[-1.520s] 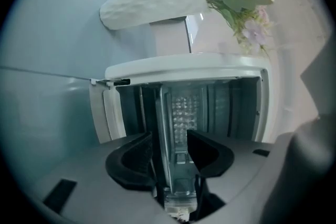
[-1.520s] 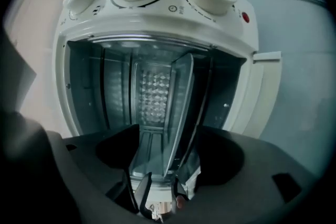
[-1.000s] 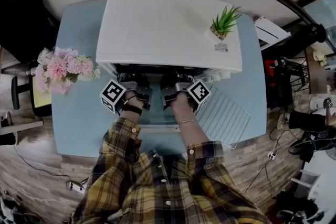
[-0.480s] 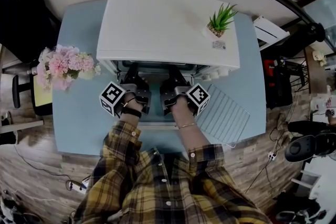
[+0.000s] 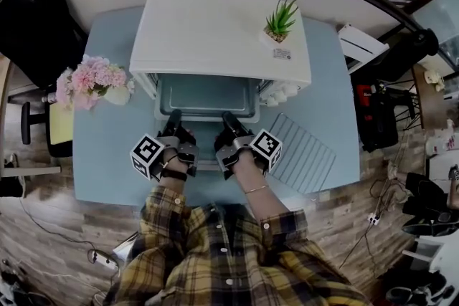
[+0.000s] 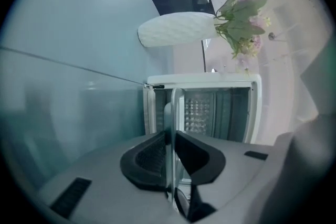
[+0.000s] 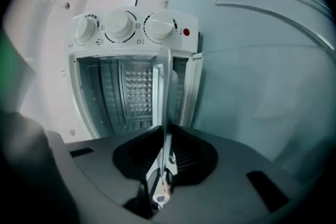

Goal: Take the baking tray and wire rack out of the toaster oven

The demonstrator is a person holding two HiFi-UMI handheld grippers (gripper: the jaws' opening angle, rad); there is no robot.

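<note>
Both grippers had slid back toward me since a second earlier, and the baking tray (image 5: 208, 95) came out with them. A good stretch of it now sat outside the toaster oven (image 5: 219, 32) instead of tucked in the mouth. The jaws on both sides had also just been closing, with the tray's front lip between them.

Left gripper (image 5: 172, 116): pads pinched on that lip, which showed as a thin pale strip running edge-on through the gap in the left gripper view. Right gripper (image 5: 227, 117): same deal, clamped on the lip a bit further along, with the metal edge sandwiched between the black pads. The two grips sat side by side, roughly either side of the lip's middle.

Just past both sets of jaws lay the tray's flat grey floor, and its far end still ran under the oven's top. Beyond that was the open cavity. In the right gripper view, three white knobs (image 7: 119, 25) sat beside the cavity.

Off to the outer side of the right jaws, the wire rack (image 5: 305, 154) lay flat on the blue table (image 5: 107, 147), apart from the tray. Out past the left jaws' outer side stood pink flowers (image 5: 90, 79) in a white vase (image 6: 176, 29). Furthest off, a little green plant (image 5: 280, 18) sat on top of the oven, toward the right-jaw side.
</note>
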